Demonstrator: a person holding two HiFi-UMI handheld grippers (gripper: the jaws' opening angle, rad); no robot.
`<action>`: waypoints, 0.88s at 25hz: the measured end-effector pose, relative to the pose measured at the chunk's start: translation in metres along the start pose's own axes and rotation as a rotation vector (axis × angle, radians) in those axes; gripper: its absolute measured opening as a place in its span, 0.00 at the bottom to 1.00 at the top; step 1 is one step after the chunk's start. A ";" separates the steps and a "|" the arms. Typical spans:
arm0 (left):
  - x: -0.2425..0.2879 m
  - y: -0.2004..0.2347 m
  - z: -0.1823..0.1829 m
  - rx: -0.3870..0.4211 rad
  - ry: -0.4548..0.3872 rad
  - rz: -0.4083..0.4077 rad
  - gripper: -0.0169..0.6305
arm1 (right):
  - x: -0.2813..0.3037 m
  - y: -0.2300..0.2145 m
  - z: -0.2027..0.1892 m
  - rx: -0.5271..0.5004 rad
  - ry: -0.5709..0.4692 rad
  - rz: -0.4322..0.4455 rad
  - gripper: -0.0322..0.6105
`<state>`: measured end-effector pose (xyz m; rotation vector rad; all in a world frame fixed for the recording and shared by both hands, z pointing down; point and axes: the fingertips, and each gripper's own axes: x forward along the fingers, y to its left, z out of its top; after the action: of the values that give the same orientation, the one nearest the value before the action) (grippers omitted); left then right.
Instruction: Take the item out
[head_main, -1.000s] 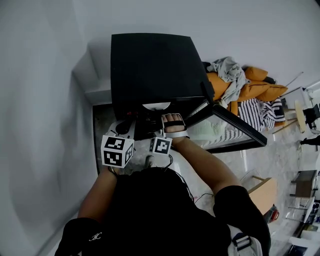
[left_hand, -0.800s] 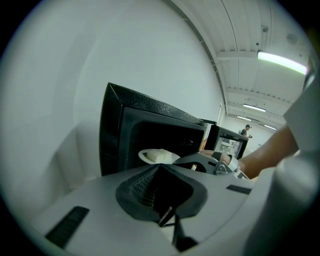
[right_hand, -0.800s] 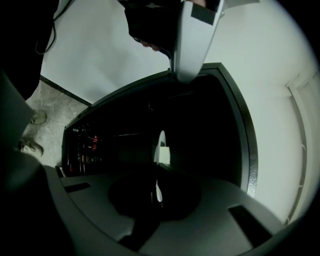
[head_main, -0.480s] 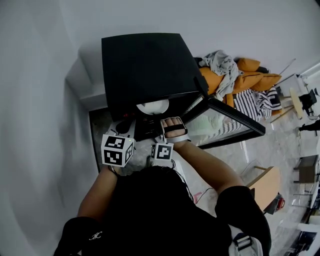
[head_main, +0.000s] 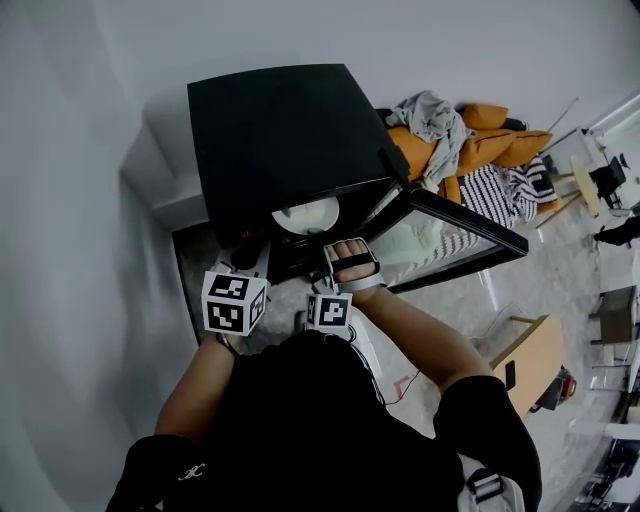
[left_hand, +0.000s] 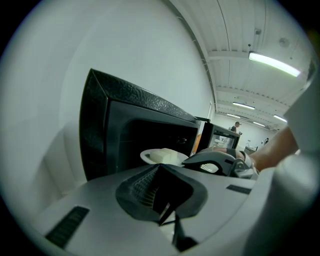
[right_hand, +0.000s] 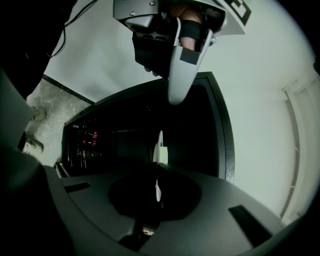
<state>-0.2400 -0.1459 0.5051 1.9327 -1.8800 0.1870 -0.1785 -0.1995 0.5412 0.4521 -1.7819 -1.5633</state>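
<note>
The right gripper (right_hand: 157, 187) clamps its jaws on the plate (right_hand: 159, 140) rim to draw it from the microwave (head_main: 280, 140) at twelve o'clock. The left gripper (left_hand: 167, 212) has its jaws closed and empty.

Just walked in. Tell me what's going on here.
A person is working at a black microwave whose door is swung open, a gripper in each hand. The right gripper is shut on the rim of a white plate carrying a pale block of food, with the plate at the front of the cavity. The left gripper is shut on nothing and held in front of the microwave.
</note>
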 end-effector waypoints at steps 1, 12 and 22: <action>0.001 0.000 -0.001 0.002 0.004 -0.005 0.04 | -0.002 0.000 -0.001 0.003 0.007 -0.002 0.07; 0.016 -0.017 -0.008 0.031 0.028 -0.076 0.04 | -0.030 -0.016 -0.008 0.010 0.019 -0.049 0.07; 0.028 -0.019 -0.008 0.020 0.037 -0.095 0.04 | -0.055 -0.020 -0.026 0.008 0.036 -0.062 0.07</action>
<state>-0.2183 -0.1689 0.5191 2.0131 -1.7649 0.2122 -0.1261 -0.1846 0.5073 0.5406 -1.7633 -1.5809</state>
